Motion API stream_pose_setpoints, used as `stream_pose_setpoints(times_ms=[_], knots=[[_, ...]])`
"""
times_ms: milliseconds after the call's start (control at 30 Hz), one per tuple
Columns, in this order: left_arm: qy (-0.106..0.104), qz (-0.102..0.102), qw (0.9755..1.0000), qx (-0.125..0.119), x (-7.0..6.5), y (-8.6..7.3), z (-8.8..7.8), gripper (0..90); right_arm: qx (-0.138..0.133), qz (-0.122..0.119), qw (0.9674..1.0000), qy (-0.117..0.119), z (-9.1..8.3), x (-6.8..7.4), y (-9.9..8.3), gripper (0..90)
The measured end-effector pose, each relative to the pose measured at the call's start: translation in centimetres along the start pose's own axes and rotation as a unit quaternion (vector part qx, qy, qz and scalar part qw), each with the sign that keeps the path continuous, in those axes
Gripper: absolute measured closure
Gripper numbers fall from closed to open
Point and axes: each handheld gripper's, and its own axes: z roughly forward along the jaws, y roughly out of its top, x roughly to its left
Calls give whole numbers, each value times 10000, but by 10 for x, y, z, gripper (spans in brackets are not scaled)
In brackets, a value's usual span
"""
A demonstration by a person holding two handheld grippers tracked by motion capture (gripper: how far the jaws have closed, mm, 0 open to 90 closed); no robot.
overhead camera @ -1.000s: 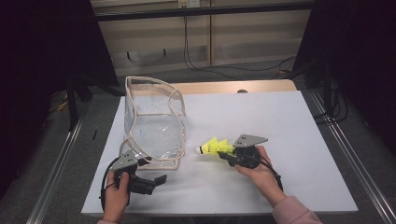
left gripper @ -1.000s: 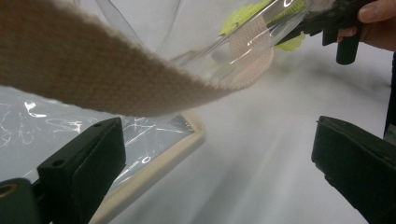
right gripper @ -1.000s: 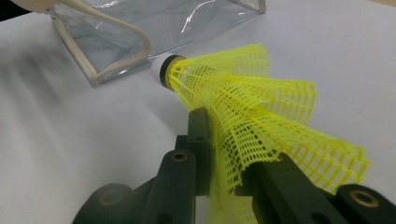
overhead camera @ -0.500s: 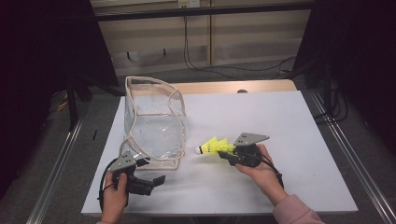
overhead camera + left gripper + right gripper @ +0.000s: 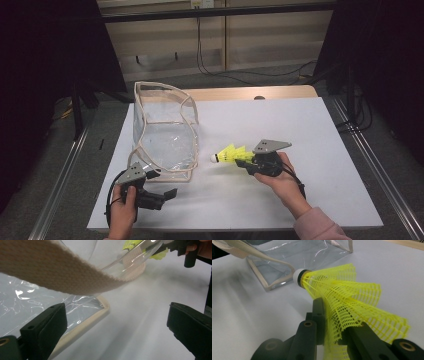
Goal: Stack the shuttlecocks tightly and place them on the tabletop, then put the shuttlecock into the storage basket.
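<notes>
Here, at the near left of the white surface [image 5: 310,130], the left hand-held gripper [image 5: 167,194] lies with jaws wide apart, holding nothing, just beside the clear bag [image 5: 165,132] with its beige webbing trim. To the right, the right hand-held gripper [image 5: 245,164] is clamped narrow on the skirt of the yellow shuttlecock [image 5: 231,154], raised near the bag's right side, white cork tip pointing toward it. The shuttlecock looks very light, its plastic mesh skirt springy and already squashed flat between the jaws; a gentler hold near the firm cork would likely suit better. The bag seems floppy and slippery.
</notes>
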Motion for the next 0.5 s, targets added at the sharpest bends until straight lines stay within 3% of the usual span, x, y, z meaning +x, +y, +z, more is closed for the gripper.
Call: stream_pose_setpoints(times_ms=[233,500], knots=[[8,-61,10000,12,0,0,1,29,13,9,10000,27,-2,1,3,821],[14,2,10000,61,0,-1,-1,28,34,-70,10000,62,-5,1,12,821]])
